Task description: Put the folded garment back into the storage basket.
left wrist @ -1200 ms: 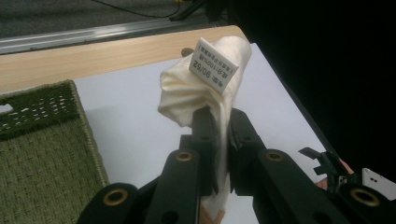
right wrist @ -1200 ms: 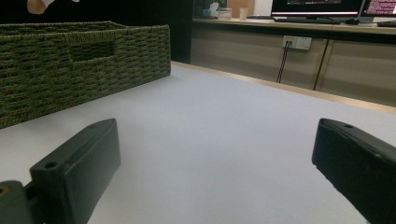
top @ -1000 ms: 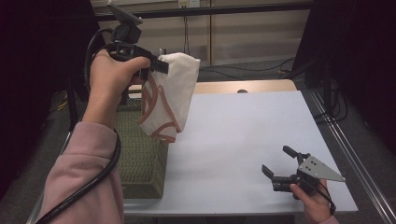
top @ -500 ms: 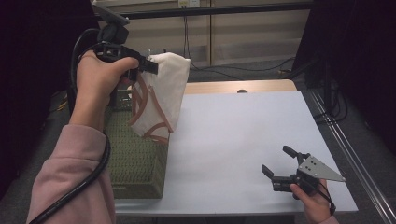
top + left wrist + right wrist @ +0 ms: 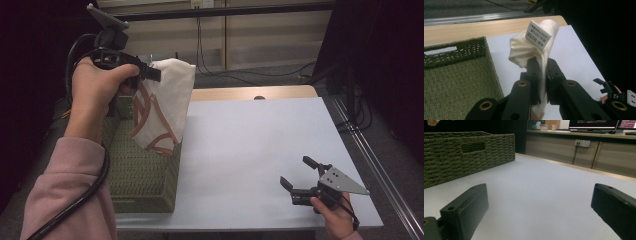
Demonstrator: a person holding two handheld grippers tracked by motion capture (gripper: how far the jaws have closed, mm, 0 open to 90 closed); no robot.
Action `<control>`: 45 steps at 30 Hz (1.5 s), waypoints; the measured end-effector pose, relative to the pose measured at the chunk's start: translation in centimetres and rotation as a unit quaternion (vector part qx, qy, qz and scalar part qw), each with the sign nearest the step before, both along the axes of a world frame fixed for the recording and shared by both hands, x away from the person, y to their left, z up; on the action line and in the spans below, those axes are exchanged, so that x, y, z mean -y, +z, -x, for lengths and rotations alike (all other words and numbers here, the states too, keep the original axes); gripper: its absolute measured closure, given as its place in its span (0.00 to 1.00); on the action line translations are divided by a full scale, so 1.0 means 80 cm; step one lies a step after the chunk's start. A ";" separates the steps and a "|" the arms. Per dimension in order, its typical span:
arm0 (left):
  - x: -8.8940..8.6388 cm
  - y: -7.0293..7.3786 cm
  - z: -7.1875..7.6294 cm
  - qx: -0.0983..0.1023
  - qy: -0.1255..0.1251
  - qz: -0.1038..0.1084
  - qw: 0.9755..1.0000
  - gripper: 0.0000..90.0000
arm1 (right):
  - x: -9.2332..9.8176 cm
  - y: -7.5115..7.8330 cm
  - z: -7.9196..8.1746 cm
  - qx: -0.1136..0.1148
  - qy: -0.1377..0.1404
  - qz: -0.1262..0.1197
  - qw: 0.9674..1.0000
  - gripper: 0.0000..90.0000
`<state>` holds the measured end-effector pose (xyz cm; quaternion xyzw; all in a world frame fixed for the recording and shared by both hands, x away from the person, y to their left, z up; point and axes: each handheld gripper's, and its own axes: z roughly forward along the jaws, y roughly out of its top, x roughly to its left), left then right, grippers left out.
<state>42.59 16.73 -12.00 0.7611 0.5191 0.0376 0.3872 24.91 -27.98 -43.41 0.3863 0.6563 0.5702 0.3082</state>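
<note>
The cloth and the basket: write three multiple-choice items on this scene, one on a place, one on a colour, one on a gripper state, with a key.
1. Where is the woven basket?
A. at the table's left edge
B. at the table's right edge
C. on the floor

2. What colour is the basket?
A. red
B. green
C. blue

3. How do the two grippers stand?
A. both open
B. both shut on cloth
C. left shut on the cloth, right open

Key:
1 A, the high view shows it at the left of the white table.
2 B, its weave is olive green in the high view and both gripper views.
3 C, the left gripper pinches the cream cloth above the basket, while the right gripper has its jaws wide apart with nothing between them.
</note>
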 end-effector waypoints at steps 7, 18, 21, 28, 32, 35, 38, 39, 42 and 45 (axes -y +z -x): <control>-0.012 0.001 0.001 0.002 -0.014 -0.014 1.000 0.93 | 0.000 0.000 0.000 0.002 0.002 0.000 1.000 0.01; -0.032 -0.004 0.006 0.000 0.011 -0.001 1.000 0.93 | 0.000 0.000 0.000 0.006 0.002 -0.001 1.000 0.01; -0.036 -0.004 0.008 0.000 0.011 -0.002 1.000 0.93 | 0.000 0.000 0.000 0.001 0.000 -0.002 1.000 0.01; -0.049 -0.010 0.012 -0.002 0.021 0.000 1.000 0.93 | 0.000 0.000 -0.001 0.010 0.001 0.002 1.000 0.01; -0.054 -0.015 0.013 -0.001 0.016 -0.003 1.000 0.93 | -0.001 0.000 0.000 0.004 0.000 -0.001 1.000 0.01; -0.065 -0.019 0.012 -0.006 -0.010 -0.026 1.000 0.93 | 0.000 0.000 -0.001 0.008 0.000 0.002 1.000 0.01; -0.064 -0.025 0.014 -0.001 0.023 -0.002 1.000 0.93 | -0.001 0.000 -0.001 0.006 0.000 0.002 1.000 0.01; -0.070 -0.025 0.013 -0.007 0.007 -0.018 1.000 0.93 | -0.001 0.000 0.000 0.006 0.001 0.002 1.000 0.01; -0.071 -0.030 0.015 -0.004 0.032 0.002 0.999 0.93 | -0.001 0.000 0.000 0.005 -0.001 0.003 1.000 0.01; -0.079 -0.034 0.015 -0.005 0.020 -0.010 1.000 0.93 | 0.000 0.000 0.000 0.007 0.001 0.004 1.000 0.01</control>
